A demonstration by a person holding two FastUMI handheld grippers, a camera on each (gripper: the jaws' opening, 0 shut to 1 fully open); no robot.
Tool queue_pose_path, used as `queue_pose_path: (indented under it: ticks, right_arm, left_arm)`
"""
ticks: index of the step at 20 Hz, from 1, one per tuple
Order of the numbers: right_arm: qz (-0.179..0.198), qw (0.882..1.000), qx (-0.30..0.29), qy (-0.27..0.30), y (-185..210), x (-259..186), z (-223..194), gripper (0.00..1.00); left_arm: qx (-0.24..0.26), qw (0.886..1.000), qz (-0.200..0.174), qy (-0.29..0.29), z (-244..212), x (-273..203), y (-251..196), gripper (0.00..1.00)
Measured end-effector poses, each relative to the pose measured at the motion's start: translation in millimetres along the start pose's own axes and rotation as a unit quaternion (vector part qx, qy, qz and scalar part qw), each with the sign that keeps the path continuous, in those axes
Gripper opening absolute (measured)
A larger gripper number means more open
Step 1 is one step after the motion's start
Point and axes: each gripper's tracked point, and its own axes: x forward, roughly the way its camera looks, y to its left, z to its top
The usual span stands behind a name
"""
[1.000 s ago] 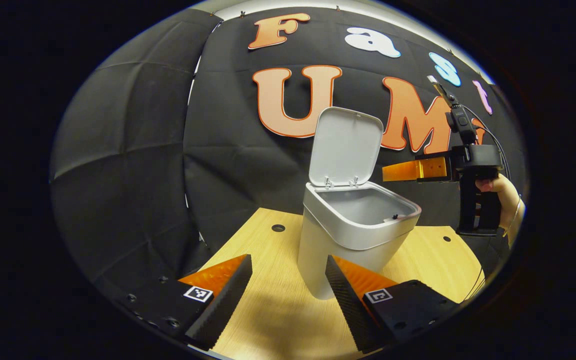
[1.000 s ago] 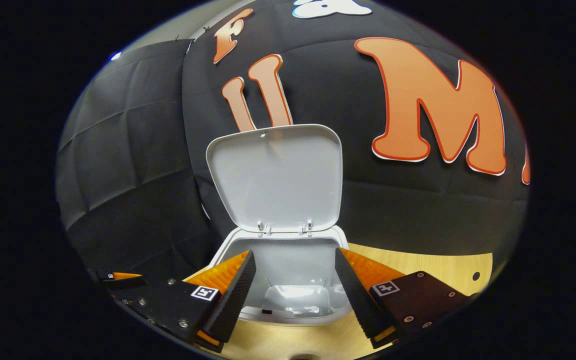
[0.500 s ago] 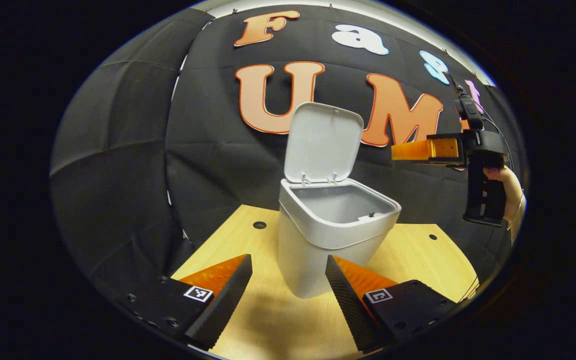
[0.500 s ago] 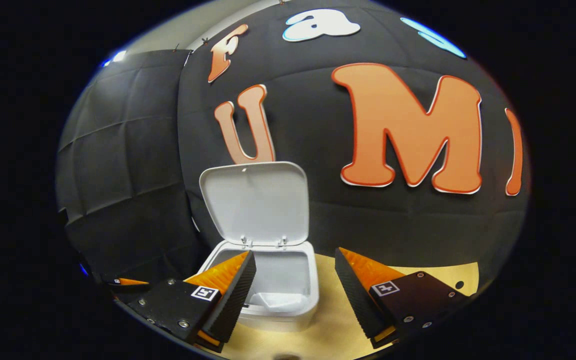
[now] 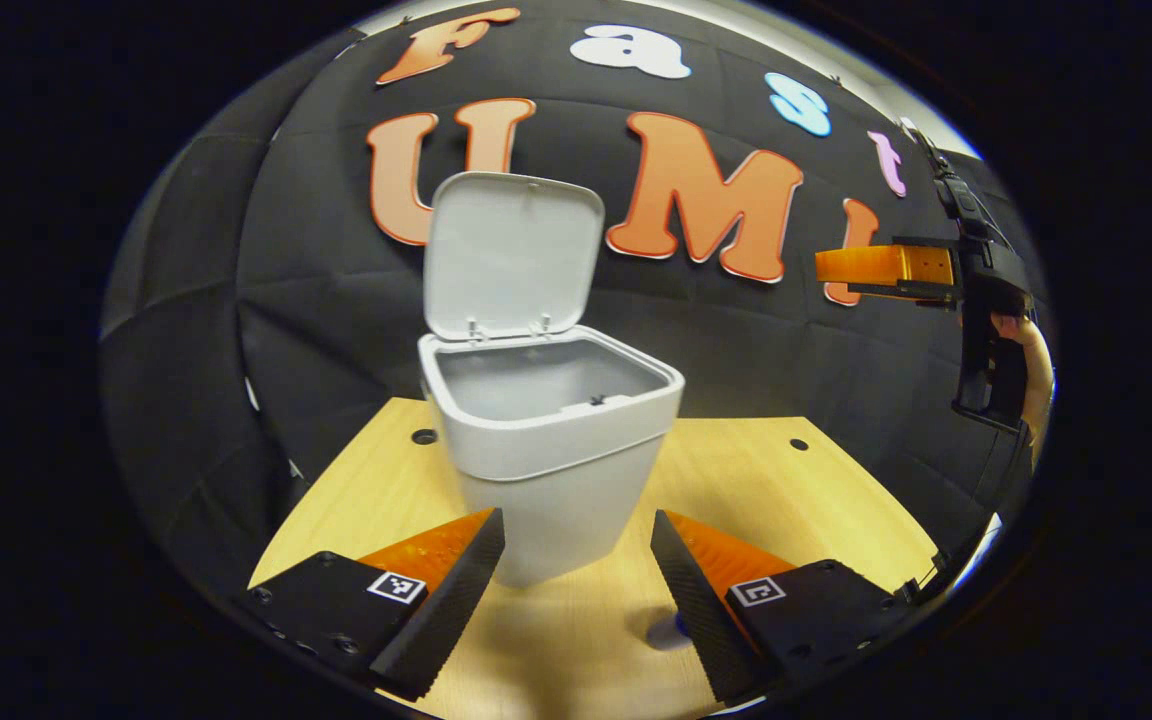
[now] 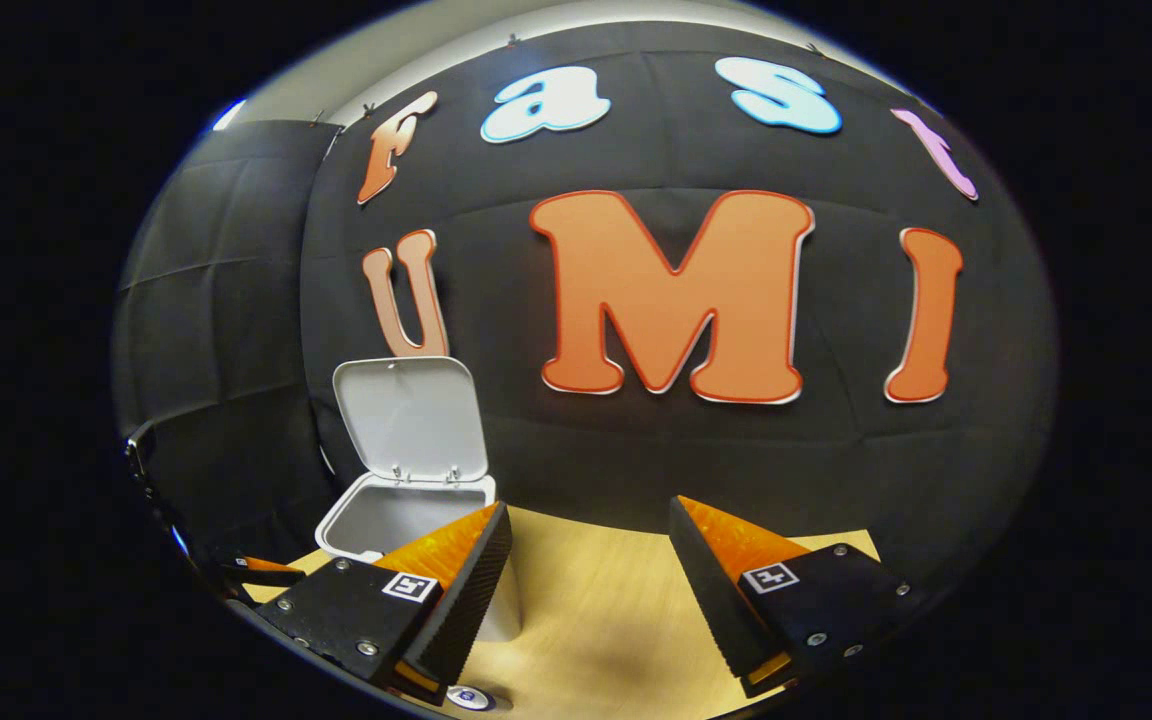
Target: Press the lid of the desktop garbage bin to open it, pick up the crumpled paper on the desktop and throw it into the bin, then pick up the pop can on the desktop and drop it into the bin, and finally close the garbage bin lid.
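The wooden desktop point(image 5: 786, 490) carries the garbage bin point(image 5: 551, 440) at about 11 o'clock in the left gripper view, its lid point(image 5: 511, 255) standing upright and open. The left gripper point(image 5: 576, 590) and right gripper point(image 6: 586, 590) both hang with jaws spread and nothing between them. The step in hand looks like going for the pop can, probably the small round top point(image 6: 466, 697) at 6 o'clock in the right gripper view: next, lower and straddle it.

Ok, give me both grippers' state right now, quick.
Left gripper: jaws open, holding nothing, in front of the bin.
Right gripper: jaws open, holding nothing, above the table.
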Motion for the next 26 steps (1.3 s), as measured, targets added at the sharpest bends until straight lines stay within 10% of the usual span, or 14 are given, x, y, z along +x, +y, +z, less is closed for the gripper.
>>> queue_pose_path:
  ticks: [11,26]
  right_arm:
    - [-0.092,0.992,0.038,0.072,-108.9,-89.9,-93.0,0.95]
    - [-0.116,0.985,0.052,0.115,-139.0,-119.9,-137.9,0.95]
  left_arm:
    - [0.015,0.991,-0.078,0.109,-102.2,41.2,-103.7,0.95]
    - [0.052,0.983,-0.054,0.17,-206.4,73.7,-106.3,0.98]
